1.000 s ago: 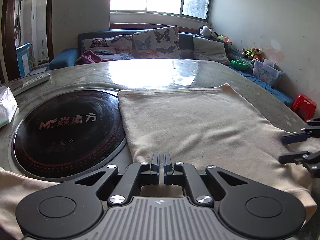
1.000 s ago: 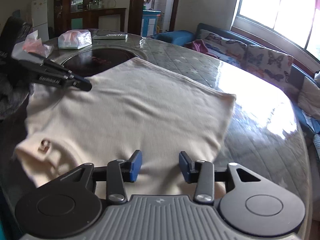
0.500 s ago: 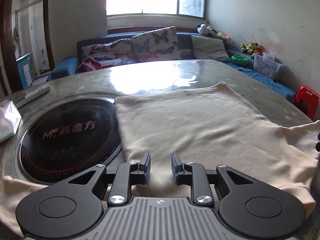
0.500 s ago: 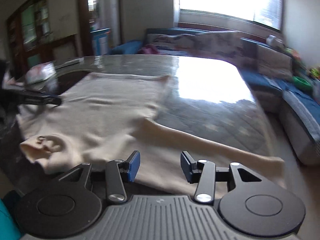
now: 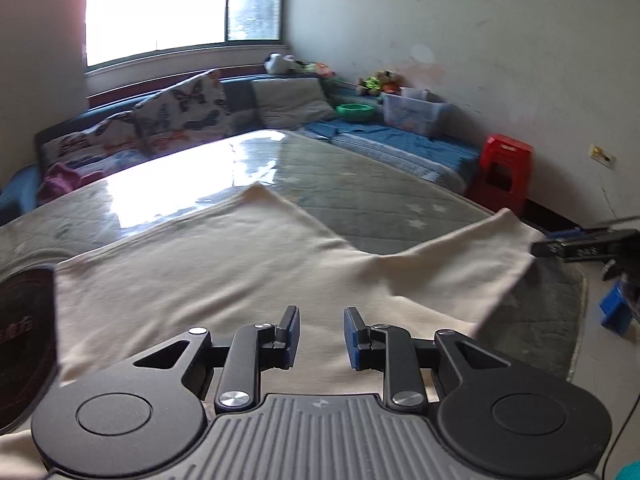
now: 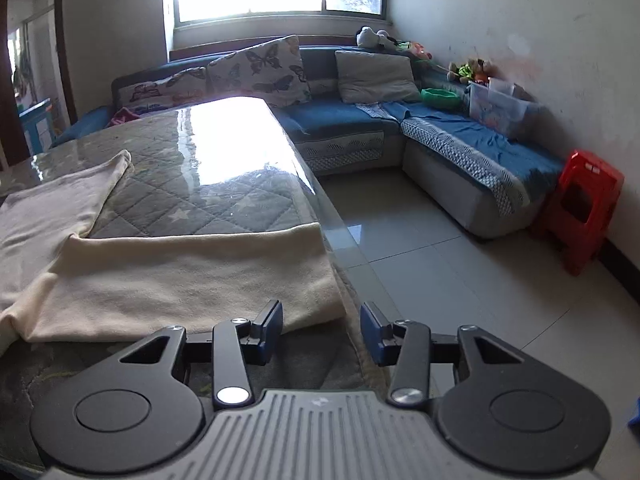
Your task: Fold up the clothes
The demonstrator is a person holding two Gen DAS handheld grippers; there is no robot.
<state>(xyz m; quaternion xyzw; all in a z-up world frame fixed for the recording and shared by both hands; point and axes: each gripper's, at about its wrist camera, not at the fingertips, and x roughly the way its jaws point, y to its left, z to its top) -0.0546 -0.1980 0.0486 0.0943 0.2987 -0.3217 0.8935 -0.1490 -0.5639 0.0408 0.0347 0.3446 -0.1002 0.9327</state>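
Cream garment spread flat on the quilted glass-topped table, both grippers empty

Nearest in the left wrist view, the left gripper (image 5: 321, 335) hovers with jaws apart over the cream knit garment (image 5: 208, 276), holding nothing; the right gripper (image 6: 321, 330) is likewise parted and empty at the end of the cream sleeve (image 6: 192, 280), near the table (image 6: 240, 152) edge. The sleeve's long axis runs sideways toward that edge; the body stretches away toward the blue sofa (image 6: 360, 120) and window

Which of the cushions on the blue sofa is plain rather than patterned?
The plain grey cushion, right of the butterfly-print cushion on the blue sofa. It is solid grey; the others, running leftward, all carry butterfly prints.
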